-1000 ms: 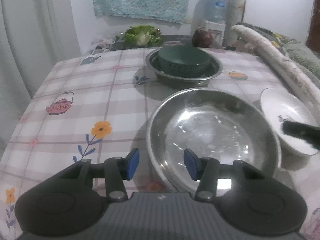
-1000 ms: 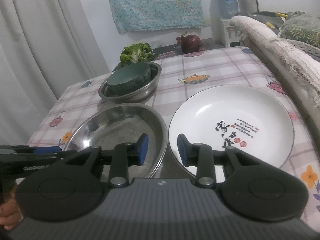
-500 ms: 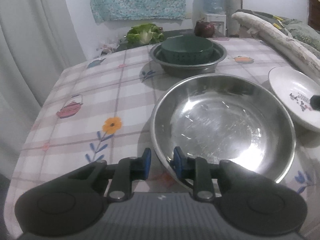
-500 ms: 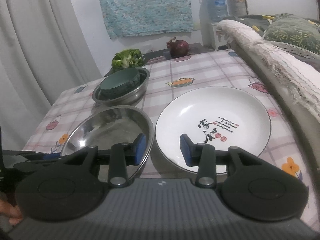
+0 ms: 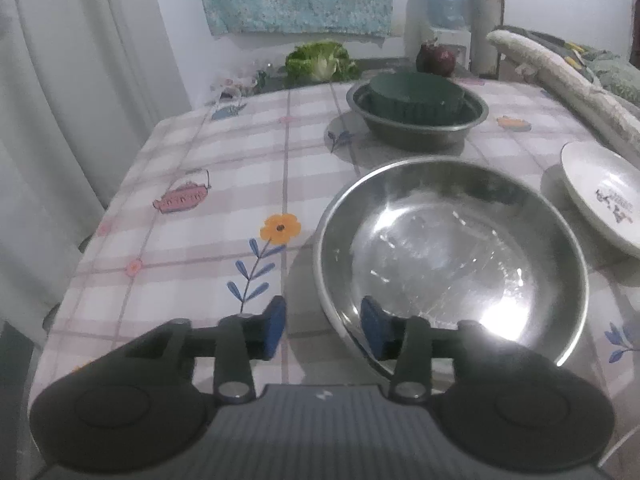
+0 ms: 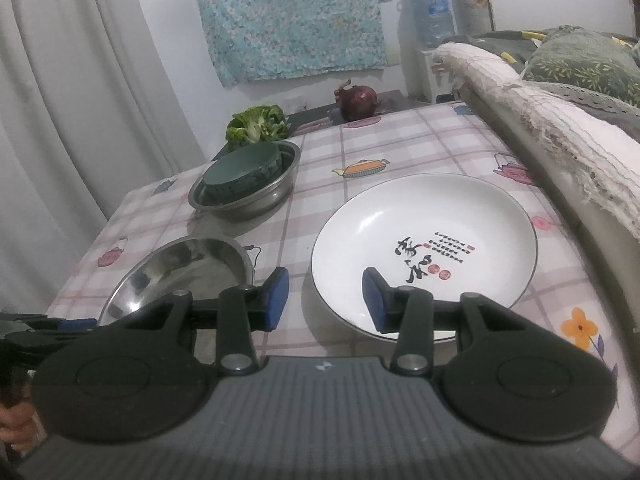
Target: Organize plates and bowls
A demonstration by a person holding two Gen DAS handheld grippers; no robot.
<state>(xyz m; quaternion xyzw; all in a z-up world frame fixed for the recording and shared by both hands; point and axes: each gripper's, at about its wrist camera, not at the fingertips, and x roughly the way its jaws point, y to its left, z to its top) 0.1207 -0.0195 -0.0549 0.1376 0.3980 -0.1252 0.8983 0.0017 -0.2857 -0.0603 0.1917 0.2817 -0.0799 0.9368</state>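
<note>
Checked tablecloth (image 5: 248, 168), shiny steel bowl (image 5: 452, 256), white inscribed plate (image 6: 424, 240)

At the right edge of the left wrist frame, the white plate (image 5: 604, 196) is cut off, its printed characters too blurred to read. The steel bowl (image 6: 176, 276) at lower left of the right wrist frame is half hidden behind the gripper body (near rim unseen).

two steel bowls: a large steel bowl (image 5: 452, 256) and a smaller steel bowl (image 5: 418, 120). one green bowl (image 5: 416, 96) sits inside the smaller one. one white plate (image 6: 424, 246). one lettuce head (image 6: 256, 124), one red onion (image 6: 358, 103), two grippers.
</note>
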